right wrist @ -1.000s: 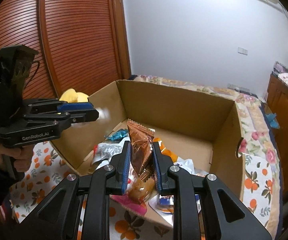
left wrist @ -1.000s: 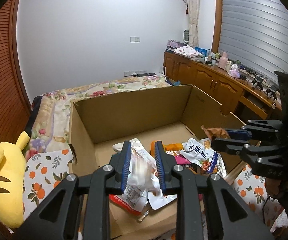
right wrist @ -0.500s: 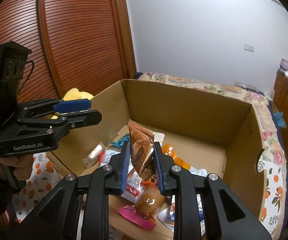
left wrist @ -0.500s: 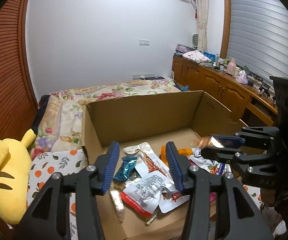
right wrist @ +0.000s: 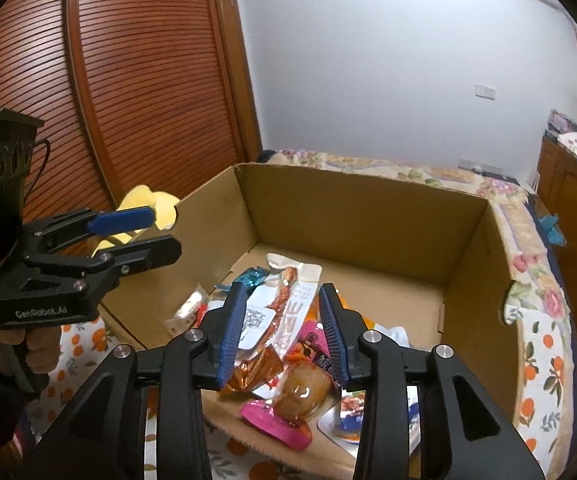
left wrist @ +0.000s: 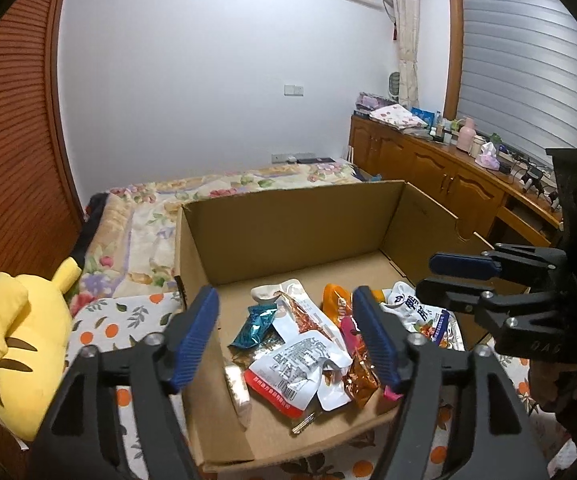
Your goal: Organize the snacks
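Note:
An open cardboard box (left wrist: 288, 196) (right wrist: 360, 176) holds several loose snack packets. Among them are a white packet with a red edge (left wrist: 296, 368), a teal one (left wrist: 254, 326), an orange one (left wrist: 334, 300) and a pink one (right wrist: 276, 424). My left gripper (left wrist: 284, 320) hovers over the box's near left part, its jaws opening with nothing between them. My right gripper (right wrist: 284, 292) hovers over the near right part, jaws also opening and holding nothing. A copper foil packet (right wrist: 252, 372) (left wrist: 362, 376) lies loose in the box below it. Each gripper shows in the other's view, the right gripper (left wrist: 448, 276) and the left gripper (right wrist: 144, 236).
The box rests on a cloth with an orange-fruit print (left wrist: 120, 316) over a bed with floral bedding (left wrist: 148, 208). A yellow plush toy (left wrist: 20, 340) lies to the left of the box. A slatted wooden door (right wrist: 148, 80) stands behind it, and wooden cabinets (left wrist: 448, 176) line the right wall.
Both grippers have let go. The left one dropped its clear white packet and the right one its copper foil packet into the box. Both pairs of jaws have spread wider.

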Demonstrator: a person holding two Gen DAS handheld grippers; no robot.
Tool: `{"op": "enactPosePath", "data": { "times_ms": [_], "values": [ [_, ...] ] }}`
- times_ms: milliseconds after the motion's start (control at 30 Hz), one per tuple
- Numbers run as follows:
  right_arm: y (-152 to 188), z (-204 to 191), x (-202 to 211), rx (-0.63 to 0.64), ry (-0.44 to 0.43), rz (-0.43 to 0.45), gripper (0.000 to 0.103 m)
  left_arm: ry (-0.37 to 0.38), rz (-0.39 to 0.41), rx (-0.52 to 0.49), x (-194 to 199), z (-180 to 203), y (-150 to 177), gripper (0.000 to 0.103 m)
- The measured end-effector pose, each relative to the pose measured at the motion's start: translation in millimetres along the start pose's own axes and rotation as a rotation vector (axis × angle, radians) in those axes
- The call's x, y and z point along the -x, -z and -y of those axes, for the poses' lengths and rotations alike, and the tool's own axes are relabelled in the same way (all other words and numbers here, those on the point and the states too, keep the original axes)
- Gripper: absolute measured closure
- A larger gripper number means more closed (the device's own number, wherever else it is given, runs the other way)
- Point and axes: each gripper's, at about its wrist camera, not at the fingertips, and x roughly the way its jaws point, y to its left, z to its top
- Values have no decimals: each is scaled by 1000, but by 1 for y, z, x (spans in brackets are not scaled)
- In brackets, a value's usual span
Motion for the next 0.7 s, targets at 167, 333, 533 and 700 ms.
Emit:
{"op": "enactPosePath", "data": {
  "times_ms": [167, 333, 533, 700],
  "values": [
    [4, -1, 18, -17, 19, 27, 61, -10, 16, 2, 16, 5, 3, 24],
    [10, -3, 34, -19, 43, 44, 59, -14, 34, 7, 32, 11, 6, 16],
    [14, -3, 55, -33, 67, 79, 47, -36, 55, 3, 52, 19, 8, 10],
    [15, -7, 69, -36, 108, 101, 29, -85, 65, -25, 66, 27, 9, 9]
  ]
}}
